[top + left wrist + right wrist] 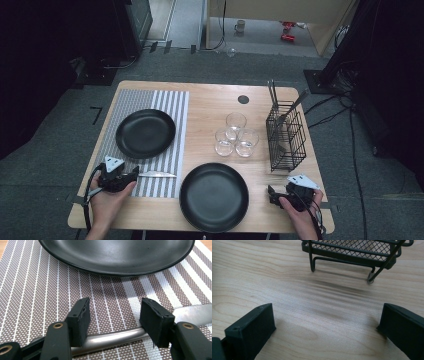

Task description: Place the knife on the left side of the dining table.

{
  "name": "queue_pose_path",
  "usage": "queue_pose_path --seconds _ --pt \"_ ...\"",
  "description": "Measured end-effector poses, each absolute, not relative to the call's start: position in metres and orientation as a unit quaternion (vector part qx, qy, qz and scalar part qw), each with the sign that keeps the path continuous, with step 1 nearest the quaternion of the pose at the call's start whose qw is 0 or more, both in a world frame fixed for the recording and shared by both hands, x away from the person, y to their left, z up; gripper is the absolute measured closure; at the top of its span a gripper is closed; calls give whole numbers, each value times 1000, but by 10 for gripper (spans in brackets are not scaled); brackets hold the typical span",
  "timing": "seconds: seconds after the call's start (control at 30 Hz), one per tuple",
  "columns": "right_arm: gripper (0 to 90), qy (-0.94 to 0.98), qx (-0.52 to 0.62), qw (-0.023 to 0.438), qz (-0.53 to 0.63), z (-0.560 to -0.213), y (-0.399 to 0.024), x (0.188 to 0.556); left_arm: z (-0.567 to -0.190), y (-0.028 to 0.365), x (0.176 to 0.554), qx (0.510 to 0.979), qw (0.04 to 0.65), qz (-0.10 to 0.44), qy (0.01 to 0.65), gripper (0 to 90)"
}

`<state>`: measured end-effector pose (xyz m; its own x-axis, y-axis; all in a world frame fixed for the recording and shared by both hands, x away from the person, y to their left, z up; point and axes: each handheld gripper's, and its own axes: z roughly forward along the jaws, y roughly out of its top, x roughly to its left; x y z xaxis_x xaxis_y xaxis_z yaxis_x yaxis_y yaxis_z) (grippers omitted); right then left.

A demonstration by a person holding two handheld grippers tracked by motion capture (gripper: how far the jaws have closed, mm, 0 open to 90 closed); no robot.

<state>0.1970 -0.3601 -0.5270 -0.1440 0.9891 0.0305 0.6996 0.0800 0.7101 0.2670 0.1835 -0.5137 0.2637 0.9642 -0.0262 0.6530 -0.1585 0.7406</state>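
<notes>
A table knife (157,174) lies flat on the striped placemat (175,105), blade pointing right. My left gripper (134,173) sits low over its handle end, held in a hand at the mat's near-left corner. In the left gripper view the steel handle (112,338) runs crosswise under the two black jaws, which stand apart without pressing on it; the gripper (115,312) is open. A black plate (117,255) rests on the mat just beyond. My right gripper (271,194) rests near the table's front right, open (327,325) over bare wood.
A second black plate (214,196) sits at the front middle. Three clear glasses (235,135) stand in a cluster at the centre. A black wire cutlery basket (286,137) with utensils stands at the right, its base (352,252) just ahead of the right gripper.
</notes>
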Motion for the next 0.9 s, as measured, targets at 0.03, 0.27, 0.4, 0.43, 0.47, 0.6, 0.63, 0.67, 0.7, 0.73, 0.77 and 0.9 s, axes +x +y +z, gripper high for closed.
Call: queue_pose_path --seconds 0.03,0.27,0.4,0.43,0.47,0.6,0.63,0.67,0.7,0.73,0.77,0.9 --pt "0 694 608 241 300 -527 -360 197 -514 184 267 722 330 236 560 421" --pt "0 695 608 241 300 -527 -360 197 -513 187 266 721 339 226 561 404" --pt "0 695 607 241 300 -527 -360 197 -514 189 269 721 351 214 558 294" --pt "0 695 608 241 300 -527 -360 197 -514 190 270 718 361 209 557 269" --pt "0 695 608 241 300 -527 -360 197 -514 191 271 717 367 204 556 244" --pt "0 687 616 245 298 -527 -361 197 -513 193 274 710 382 206 554 100" --pt "0 684 617 247 301 -526 -361 196 -513 194 274 710 385 204 553 84" --pt "0 684 615 247 306 -526 -361 195 -513 194 274 711 386 199 552 63" --pt "0 684 612 247 310 -524 -360 194 -514 194 275 713 383 198 553 18" --pt "0 684 610 249 313 -522 -358 193 -514 194 275 715 381 198 551 14" --pt "0 684 607 251 318 -519 -357 192 -514 194 275 716 383 199 549 13" --pt "0 682 600 253 334 -507 -352 187 -515 194 275 718 385 193 546 0"
